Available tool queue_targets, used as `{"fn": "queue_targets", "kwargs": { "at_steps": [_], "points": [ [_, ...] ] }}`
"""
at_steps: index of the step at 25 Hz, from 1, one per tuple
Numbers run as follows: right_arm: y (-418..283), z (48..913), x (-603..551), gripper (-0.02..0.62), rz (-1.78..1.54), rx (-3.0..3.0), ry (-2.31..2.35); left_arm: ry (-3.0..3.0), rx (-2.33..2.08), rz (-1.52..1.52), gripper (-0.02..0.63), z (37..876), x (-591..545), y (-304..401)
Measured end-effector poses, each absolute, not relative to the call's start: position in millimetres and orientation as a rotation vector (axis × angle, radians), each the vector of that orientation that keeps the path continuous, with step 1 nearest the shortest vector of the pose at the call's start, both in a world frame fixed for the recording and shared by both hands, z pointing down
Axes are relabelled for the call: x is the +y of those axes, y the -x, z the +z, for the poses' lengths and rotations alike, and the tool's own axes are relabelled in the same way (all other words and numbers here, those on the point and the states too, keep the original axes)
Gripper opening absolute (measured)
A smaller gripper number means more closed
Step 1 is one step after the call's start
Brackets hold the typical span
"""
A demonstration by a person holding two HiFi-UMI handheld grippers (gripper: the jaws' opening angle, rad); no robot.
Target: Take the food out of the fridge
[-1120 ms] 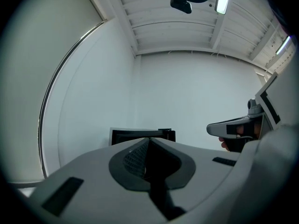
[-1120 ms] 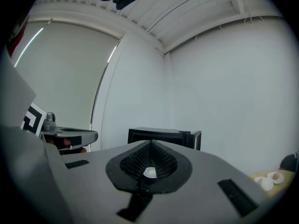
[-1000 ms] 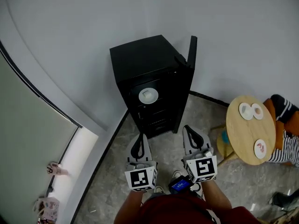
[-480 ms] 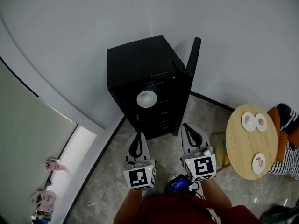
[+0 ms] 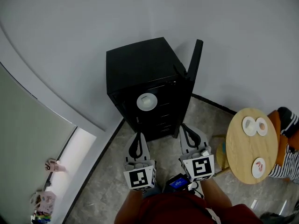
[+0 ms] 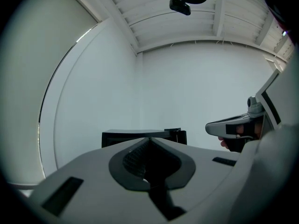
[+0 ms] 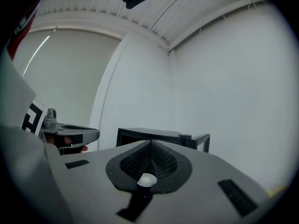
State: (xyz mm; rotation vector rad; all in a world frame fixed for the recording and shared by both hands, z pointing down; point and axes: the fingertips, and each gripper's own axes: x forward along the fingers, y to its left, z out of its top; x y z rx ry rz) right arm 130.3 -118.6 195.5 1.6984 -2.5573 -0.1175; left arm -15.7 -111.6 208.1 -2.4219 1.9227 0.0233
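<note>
Grey plastic jaws on the left hand-held gripper [image 6: 149, 141] are pressed together on nothing. The right hand-held gripper [image 7: 150, 143] is likewise closed and empty. Both sit side by side at lower centre of the head view, short of the black fridge [image 5: 140, 64]. Its door [image 5: 194, 59] stands open at the right. A white dish [image 5: 146, 101], presumably carrying the food, rests on a shelf at frame centre. Likely trouble: reaching in with closed jaws would shove the dish deeper, or the right one could clip the door. No brand is readable; only black-and-white square markers [image 5: 140, 180] show.
</note>
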Motion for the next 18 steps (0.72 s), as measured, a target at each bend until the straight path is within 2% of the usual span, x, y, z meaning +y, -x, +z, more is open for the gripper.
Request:
{"fn": "queue_targets", "kwargs": {
  "at_steps": [18],
  "points": [
    [-87, 187, -128, 0.021, -0.165, -2.575, -1.712, 2.441, 1.89, 0.049, 0.014, 203, -121, 48]
  ]
}}
